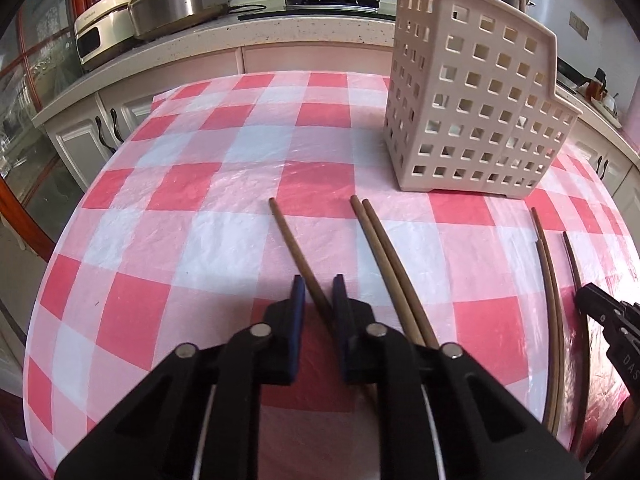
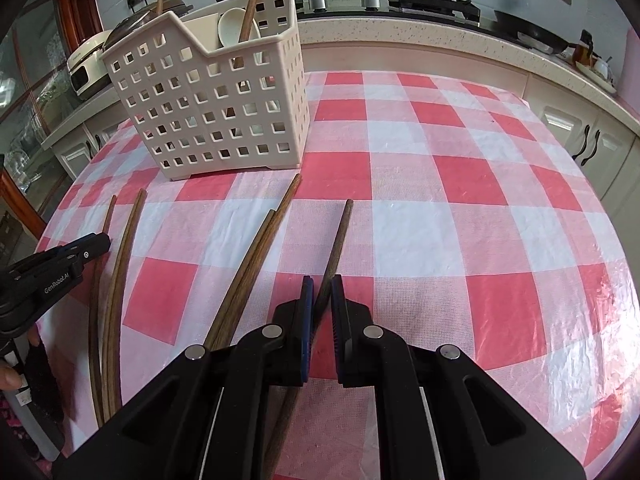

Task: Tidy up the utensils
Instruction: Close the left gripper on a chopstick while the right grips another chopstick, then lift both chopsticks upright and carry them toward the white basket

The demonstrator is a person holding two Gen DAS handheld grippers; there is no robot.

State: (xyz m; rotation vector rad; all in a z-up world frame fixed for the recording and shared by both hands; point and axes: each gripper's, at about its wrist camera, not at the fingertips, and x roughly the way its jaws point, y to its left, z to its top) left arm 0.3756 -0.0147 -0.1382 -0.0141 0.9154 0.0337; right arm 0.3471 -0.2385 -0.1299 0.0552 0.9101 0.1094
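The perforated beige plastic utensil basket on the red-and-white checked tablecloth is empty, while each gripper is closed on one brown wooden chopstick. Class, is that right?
Not quite. The perforated beige plastic utensil basket is not empty: the right wrist view shows a white spoon and wooden sticks standing in it. The rest holds: the left gripper and the right gripper are each closed on one brown wooden chopstick.

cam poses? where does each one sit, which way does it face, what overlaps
Left wrist: on the left gripper, angled down along its fingers at the checked table; gripper shut on one chopstick, right gripper's tip at the right edge.
Right wrist: on the right gripper, same downward tilt; shut on another chopstick, left gripper at the left edge with a fingertip.
Shared: table, basket, loose chopsticks, kitchen counter behind.
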